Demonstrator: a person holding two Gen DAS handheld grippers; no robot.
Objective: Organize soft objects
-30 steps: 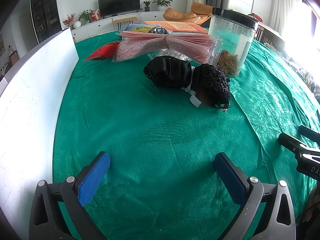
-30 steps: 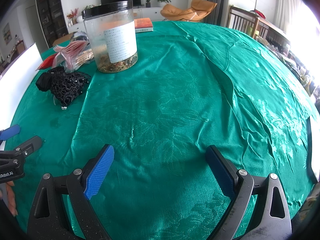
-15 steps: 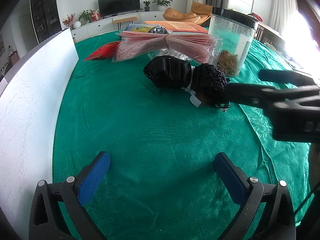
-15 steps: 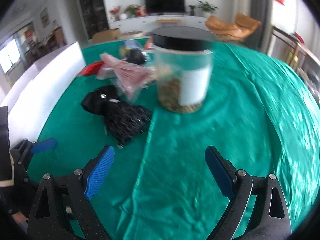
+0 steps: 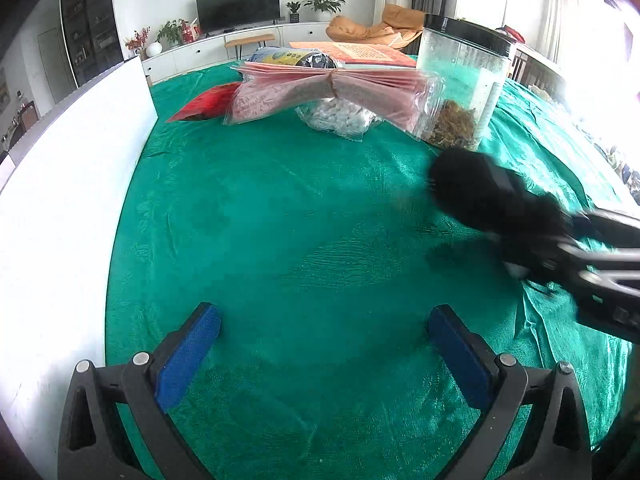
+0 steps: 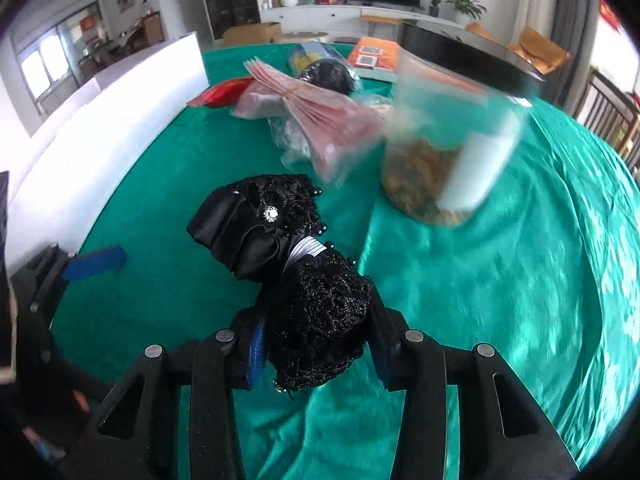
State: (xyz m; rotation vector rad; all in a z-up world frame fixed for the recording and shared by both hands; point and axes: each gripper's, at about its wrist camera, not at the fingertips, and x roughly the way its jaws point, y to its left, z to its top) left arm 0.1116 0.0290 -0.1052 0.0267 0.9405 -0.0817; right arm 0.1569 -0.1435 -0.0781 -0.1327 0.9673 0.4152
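A black hair piece (image 6: 256,224), a satin bow with a beaded net pouch, is the soft object in play. In the right wrist view my right gripper (image 6: 316,320) has its jaws closing on the net pouch, and the blue pads press into it from both sides. The left wrist view shows the same black piece (image 5: 480,192), blurred, at the end of the right gripper (image 5: 600,264) and just above the green tablecloth (image 5: 300,220). My left gripper (image 5: 323,316) stands open low over the cloth, with nothing between its fingers.
A clear jar with a black lid (image 5: 460,92) holds dried bits beside the black piece. Behind it lie a banded pink packet bundle (image 5: 332,88), a bag of white pieces (image 5: 340,116), a red packet (image 5: 204,104) and an orange book (image 5: 360,52). A white board (image 5: 60,200) lines the left edge.
My right gripper swung in from the right and its jaws closed on the net pouch. It has drawn the black piece rightward from its spot by the jar. The left gripper kept still.
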